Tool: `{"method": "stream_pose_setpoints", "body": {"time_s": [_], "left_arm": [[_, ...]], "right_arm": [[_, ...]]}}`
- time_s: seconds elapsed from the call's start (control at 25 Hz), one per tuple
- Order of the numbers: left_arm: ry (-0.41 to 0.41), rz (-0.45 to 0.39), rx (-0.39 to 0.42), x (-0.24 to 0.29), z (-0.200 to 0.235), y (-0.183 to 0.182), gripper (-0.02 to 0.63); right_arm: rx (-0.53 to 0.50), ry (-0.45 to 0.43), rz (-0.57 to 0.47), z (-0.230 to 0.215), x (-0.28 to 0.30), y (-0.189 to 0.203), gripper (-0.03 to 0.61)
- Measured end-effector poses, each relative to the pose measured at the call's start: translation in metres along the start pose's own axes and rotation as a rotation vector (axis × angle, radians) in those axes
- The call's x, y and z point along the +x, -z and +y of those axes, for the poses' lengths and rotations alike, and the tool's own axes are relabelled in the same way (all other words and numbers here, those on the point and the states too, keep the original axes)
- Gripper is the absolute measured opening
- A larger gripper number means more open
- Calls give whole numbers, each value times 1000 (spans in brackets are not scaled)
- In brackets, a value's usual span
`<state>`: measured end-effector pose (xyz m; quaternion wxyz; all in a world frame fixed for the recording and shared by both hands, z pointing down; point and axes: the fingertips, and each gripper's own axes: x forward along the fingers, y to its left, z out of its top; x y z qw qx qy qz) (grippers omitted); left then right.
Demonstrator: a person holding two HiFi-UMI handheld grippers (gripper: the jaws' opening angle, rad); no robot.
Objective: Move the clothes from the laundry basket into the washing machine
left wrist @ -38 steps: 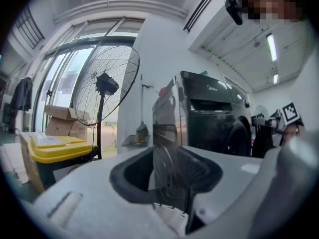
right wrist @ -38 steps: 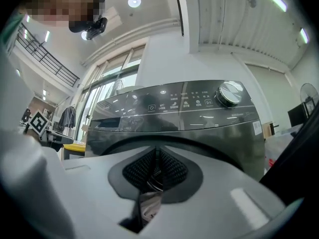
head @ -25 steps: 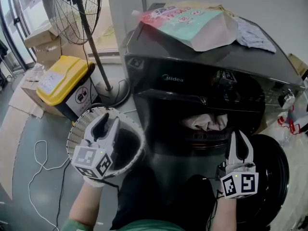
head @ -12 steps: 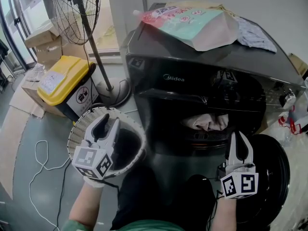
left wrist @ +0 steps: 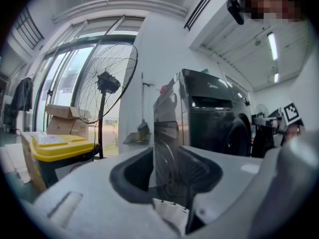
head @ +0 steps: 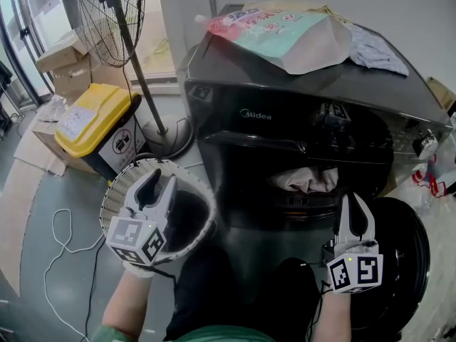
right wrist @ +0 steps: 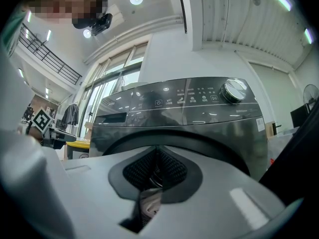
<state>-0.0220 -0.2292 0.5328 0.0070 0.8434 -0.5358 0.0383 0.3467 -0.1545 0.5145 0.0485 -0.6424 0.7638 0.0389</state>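
The dark grey washing machine (head: 299, 98) stands ahead with its round door (head: 402, 262) swung open at lower right. Light clothes (head: 306, 180) lie in the drum opening. My right gripper (head: 354, 206) is shut and empty, level in front of that opening; in the right gripper view (right wrist: 157, 168) the pads meet under the control panel (right wrist: 179, 101). My left gripper (head: 153, 182) lies across the white round laundry basket (head: 125, 180), whose inside looks dark. In the left gripper view (left wrist: 167, 168) the jaws stand partly apart with a white ribbed piece of basket rim (left wrist: 169, 214) between them.
A detergent bag (head: 285, 38) and a grey cloth (head: 377, 48) lie on the machine's top. A standing fan (head: 107, 13), a yellow-lidded bin (head: 92, 123) and cardboard boxes (head: 64, 63) crowd the left. A white cable (head: 60, 248) trails on the floor. Small bottles (head: 431, 180) sit at far right.
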Motion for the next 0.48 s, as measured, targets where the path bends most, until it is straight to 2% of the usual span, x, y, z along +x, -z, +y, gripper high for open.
{"method": "stream_pose_setpoints", "body": {"time_s": [0.48], "left_arm": [[0,1,5,5,2,-1,149]], "right_arm": [[-5,-2,11,-2,5,6,17]]}}
